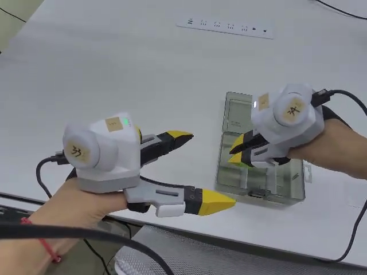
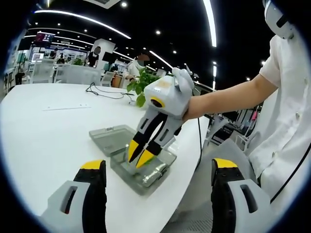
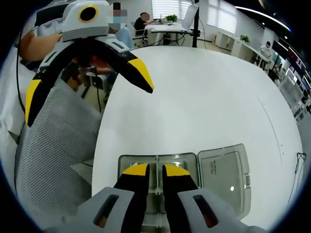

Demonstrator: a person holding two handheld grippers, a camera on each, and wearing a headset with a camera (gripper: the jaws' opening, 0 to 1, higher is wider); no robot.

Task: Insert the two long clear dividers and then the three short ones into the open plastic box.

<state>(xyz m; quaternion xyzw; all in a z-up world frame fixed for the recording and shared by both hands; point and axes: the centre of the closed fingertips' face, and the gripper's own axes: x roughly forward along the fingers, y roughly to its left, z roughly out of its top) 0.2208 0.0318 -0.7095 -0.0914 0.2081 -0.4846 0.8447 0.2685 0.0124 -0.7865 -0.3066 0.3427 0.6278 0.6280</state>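
Note:
The open clear plastic box (image 1: 287,193) lies near the table's front edge, its lid (image 1: 237,112) folded back flat. My right gripper (image 1: 239,153) dips into the box, jaws nearly together. In the right gripper view its tips (image 3: 155,170) pinch the thin edge of a clear divider (image 3: 156,187) that stands upright across the middle of the box (image 3: 183,161). My left gripper (image 1: 198,169) hovers wide open to the left of the box with nothing in it. From the left gripper view (image 2: 158,165) the right gripper (image 2: 137,158) points down into the box (image 2: 146,178).
A white power strip (image 1: 226,27) lies at the back of the white table (image 1: 114,69). Black cables trail from both grippers. A grey mesh chair (image 3: 58,160) stands just past the front edge. People sit at desks far behind.

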